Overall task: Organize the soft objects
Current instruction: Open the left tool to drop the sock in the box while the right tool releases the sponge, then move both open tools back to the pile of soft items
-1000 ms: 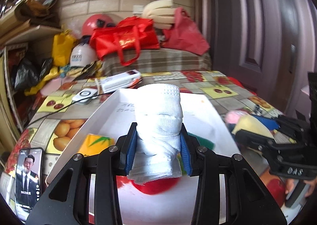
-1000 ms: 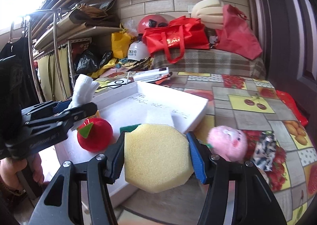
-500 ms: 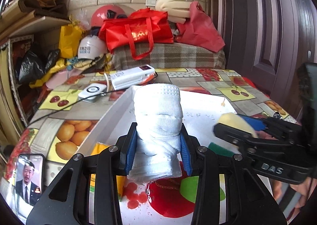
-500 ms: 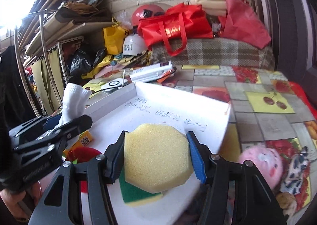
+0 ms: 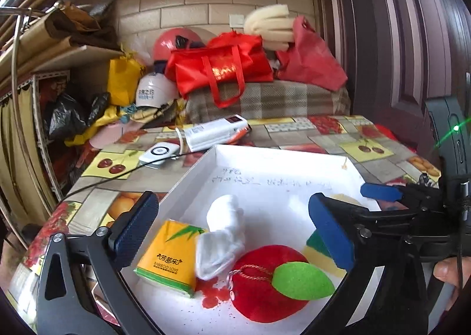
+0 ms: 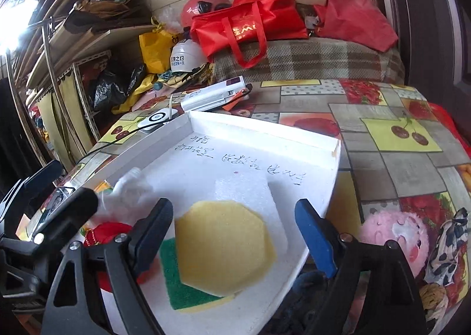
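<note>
Releasing is the step in hand. Left wrist view: the left tool [image 5: 232, 232], its jaws just opened wide, stands clear of the rolled white cloth sock [image 5: 220, 239], which lies in the shallow white cardboard tray [image 5: 265, 158] between a yellow tissue pack [image 5: 169, 257] and a red plush apple [image 5: 266, 282]. Right wrist view: the right tool [image 6: 235, 234], jaws likewise just opened, brackets without touching the yellow octagonal foam sponge [image 6: 223, 243], resting on a green-backed scouring pad [image 6: 179, 285] in the tray. Next, probably: withdraw, then fetch the pink plush toy [image 6: 394, 239] on the fruit-patterned table [image 6: 382, 128].
</note>
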Demonstrator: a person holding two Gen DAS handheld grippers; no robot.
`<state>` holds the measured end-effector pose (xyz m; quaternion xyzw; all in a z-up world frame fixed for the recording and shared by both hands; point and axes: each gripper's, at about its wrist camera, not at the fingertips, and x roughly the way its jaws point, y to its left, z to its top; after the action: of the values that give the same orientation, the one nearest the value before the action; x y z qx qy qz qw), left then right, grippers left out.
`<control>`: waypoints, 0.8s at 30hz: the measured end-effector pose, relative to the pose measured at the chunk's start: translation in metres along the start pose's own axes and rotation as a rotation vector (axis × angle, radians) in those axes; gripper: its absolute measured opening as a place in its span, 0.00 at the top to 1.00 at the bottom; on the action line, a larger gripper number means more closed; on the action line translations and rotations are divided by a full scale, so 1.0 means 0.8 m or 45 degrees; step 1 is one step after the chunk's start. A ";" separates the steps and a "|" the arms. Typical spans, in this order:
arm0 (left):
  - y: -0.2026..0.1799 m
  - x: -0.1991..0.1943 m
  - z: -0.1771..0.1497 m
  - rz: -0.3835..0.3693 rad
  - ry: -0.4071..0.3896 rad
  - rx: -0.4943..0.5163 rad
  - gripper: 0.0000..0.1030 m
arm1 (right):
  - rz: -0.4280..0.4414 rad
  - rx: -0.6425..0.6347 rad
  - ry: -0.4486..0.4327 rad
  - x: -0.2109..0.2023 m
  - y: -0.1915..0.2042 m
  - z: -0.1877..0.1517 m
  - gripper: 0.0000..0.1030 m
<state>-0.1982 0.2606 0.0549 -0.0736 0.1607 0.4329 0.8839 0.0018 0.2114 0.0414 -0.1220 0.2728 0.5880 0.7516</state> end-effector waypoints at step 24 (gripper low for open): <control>0.025 -0.015 0.000 0.090 -0.095 -0.154 0.00 | -0.038 -0.051 -0.122 -0.020 0.007 -0.001 0.01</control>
<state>-0.2213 0.2640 0.0596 -0.1050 0.1036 0.4754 0.8673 -0.0065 0.1991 0.0503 -0.1130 0.2228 0.5872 0.7699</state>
